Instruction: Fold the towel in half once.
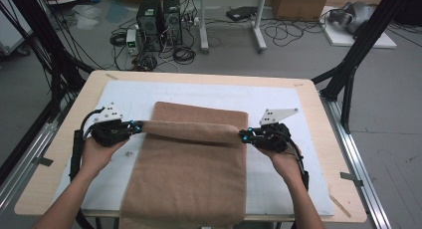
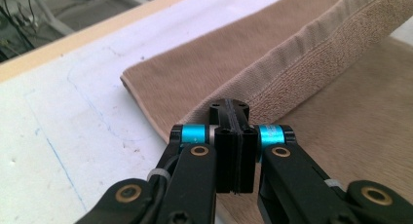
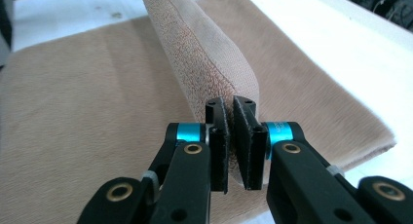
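A tan towel (image 1: 189, 174) is spread lengthwise over the white mat (image 1: 278, 104) that covers the counter (image 1: 323, 139). A fold of the towel is lifted clear of the rest of the cloth and is stretched as a raised ridge between the two grippers, while the flat part is left lying beneath and beyond them, with its near end hanging over the counter's front edge.

One end of that ridge is pinched by the left gripper (image 1: 135, 126). In the left gripper view the left gripper (image 2: 234, 136) is seen with its jaws pressed fully together, and the hemmed edge of the towel (image 2: 311, 63) is carried away from the tips, up and to the right, above the flat cloth. The bare white mat (image 2: 63, 136) is seen to the left of these jaws.

The other end of the ridge is clamped by the right gripper (image 1: 245, 135). In the right gripper view the right gripper (image 3: 233, 136) is closed to a narrow slit, with the doubled thickness of the towel (image 3: 195, 44) nipped between the pads and rising straight ahead of them. The flat cloth is spread on both sides of the jaws, and its corner is seen at the right, on the mat.

Each gripper is held by a hand (image 1: 97, 154) that comes in from the near side of the counter.
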Demonstrator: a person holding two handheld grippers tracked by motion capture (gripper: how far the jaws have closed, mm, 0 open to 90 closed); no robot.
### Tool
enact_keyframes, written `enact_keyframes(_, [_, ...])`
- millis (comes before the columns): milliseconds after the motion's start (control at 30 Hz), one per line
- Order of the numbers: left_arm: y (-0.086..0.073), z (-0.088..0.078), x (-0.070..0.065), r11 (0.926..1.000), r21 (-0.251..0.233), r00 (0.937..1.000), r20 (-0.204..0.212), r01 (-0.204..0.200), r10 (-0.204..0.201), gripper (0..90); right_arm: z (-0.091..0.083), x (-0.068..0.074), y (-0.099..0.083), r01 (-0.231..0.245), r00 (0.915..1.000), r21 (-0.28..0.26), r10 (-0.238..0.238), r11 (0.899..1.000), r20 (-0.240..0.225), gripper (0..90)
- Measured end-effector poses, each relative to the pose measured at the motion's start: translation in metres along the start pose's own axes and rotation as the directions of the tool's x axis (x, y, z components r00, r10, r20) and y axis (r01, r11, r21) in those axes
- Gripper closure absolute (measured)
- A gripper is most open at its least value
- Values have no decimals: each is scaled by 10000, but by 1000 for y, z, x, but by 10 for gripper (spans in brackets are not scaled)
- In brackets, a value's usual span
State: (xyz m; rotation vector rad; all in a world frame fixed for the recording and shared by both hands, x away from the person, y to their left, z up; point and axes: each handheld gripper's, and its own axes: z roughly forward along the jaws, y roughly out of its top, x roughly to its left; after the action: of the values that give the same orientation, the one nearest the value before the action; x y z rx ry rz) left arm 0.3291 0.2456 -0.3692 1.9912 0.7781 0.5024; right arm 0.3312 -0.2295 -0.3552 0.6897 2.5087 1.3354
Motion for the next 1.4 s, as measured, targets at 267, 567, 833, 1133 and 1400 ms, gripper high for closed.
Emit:
enact_keyframes(267, [-11,-47,-38,9973,-600,9985,301,-428,446,894,-37,46,-1,735,9965,-415,-751,9964,-377,848])
enact_keyframes(567, [-27,-92,-72,9934,-682,9909,917,-920,981,716,-61,82,-15,692,9853,-903,-823,9935,-1497,679])
enact_keyframes(833, [-26,-57,-53,9970,-415,9965,501,-649,670,619,-33,52,-27,148,9982,-194,-159,9997,-585,549])
enact_keyframes(1133, [-24,2,-25,9996,151,9990,-366,-254,259,555,8,-9,-37,-891,9929,456,851,9950,835,444])
enact_keyframes(1400, [-16,59,5,9927,914,9902,-1227,788,-673,492,47,-48,-42,-1470,9741,969,1271,9844,1872,398])
